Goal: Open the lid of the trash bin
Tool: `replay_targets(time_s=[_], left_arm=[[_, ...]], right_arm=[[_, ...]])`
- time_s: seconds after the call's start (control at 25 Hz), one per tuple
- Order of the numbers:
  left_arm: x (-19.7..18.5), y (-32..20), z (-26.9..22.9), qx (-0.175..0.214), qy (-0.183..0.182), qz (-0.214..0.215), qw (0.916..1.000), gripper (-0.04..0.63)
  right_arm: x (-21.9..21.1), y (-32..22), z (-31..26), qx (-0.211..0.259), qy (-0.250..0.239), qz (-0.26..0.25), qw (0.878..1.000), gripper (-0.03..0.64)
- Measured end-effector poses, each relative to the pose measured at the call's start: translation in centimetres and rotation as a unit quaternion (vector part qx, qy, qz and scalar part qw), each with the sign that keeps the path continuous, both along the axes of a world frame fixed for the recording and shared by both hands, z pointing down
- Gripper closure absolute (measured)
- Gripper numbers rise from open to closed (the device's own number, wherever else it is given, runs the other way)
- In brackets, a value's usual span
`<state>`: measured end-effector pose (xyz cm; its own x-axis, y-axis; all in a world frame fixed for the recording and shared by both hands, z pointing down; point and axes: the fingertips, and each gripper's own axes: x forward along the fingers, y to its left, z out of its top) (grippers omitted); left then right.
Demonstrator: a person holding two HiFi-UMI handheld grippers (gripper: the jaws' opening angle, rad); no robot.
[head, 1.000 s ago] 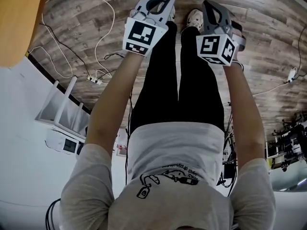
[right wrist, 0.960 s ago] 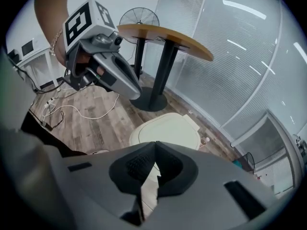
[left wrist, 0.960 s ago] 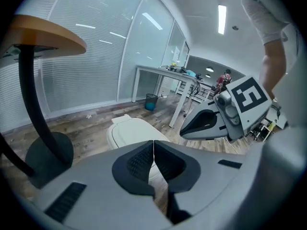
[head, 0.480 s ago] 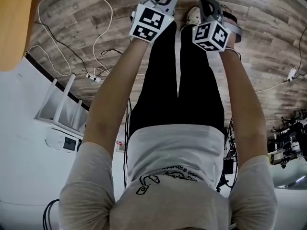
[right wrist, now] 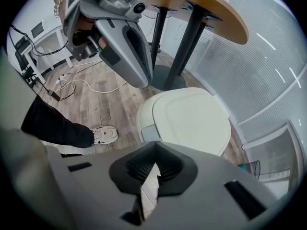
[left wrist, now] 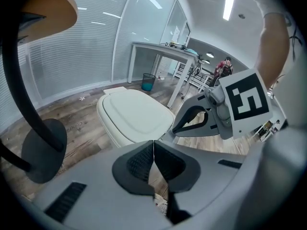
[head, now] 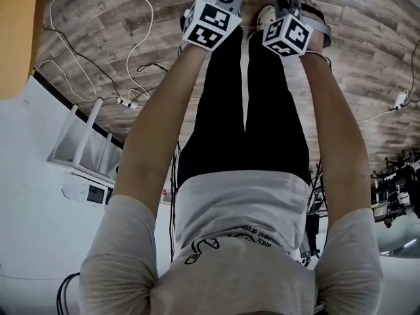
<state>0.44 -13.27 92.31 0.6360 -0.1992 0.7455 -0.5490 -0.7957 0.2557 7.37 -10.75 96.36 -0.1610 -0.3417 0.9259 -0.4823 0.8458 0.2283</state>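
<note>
The left gripper (left wrist: pixel 153 143) and the right gripper (right wrist: pixel 154 151) are held side by side, both pointing down at the trash bin (left wrist: pixel 112 134), which stands on the floor just ahead of and below their tips. Each has its jaws pressed together with nothing between them. The lid (right wrist: pixel 192 119) lies flat on the bin, fully shut and untouched.

The step in hand looks like the approach. To do it well, one gripper should probably part its jaws before it reaches the lid, then come in low at the near edge so one jaw can slide under the lip. Pressing down on top would only hold the lid shut. A grey panel (right wrist: pixel 146 134) sits on the bin's wall nearest the right gripper, just below the lid edge. It may be a latch, though I cannot tell. The second gripper could steady the bin so that it does not slide on the wood floor.

With the lid down, whatever is in the bin is hidden. Well beyond it stands a small blue-green basket (left wrist: pixel 148 82), too far off to show what it holds.
</note>
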Motion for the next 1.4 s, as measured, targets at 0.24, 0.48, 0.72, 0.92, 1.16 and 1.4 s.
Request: replay_targets(time_s=[0.24,0.48,0.72,0.92,1.16,1.4], left_arm=[[-0.3,0.1,0.0,0.001,-0.007,0.003,1.0,0.575],[-0.6,-0.5,-0.3,0.01,-0.007,0.001,0.9999,0.575],[-0.5,-0.5,-1.2,0.014,-0.003,-0.001,0.9999,0.575],[-0.2,-0.8,-2.5,0.022,0.008,-0.013,0.9996,0.575],[0.1,-1.6,-6.0,0.041,0.034,-0.034,0.998,0.575],[-0.5,-2.2,-10.8,0.059,0.052,-0.066,0.9947,0.575]], right_arm=[[-0.6,0.4,0.8,-0.016,0.019,-0.013,1.0,0.617],[-0.7,0.5,1.3,-0.029,0.043,-0.039,0.998,0.618],[-0.7,0.2,0.6,-0.037,0.023,-0.004,0.999,0.609],[-0.8,-0.4,-1.4,-0.025,-0.009,0.038,0.999,0.609],[-1.1,-1.1,-4.5,-0.007,-0.037,0.055,0.998,0.609],[-0.5,-2.4,-9.6,0.018,-0.074,0.106,0.991,0.609]])
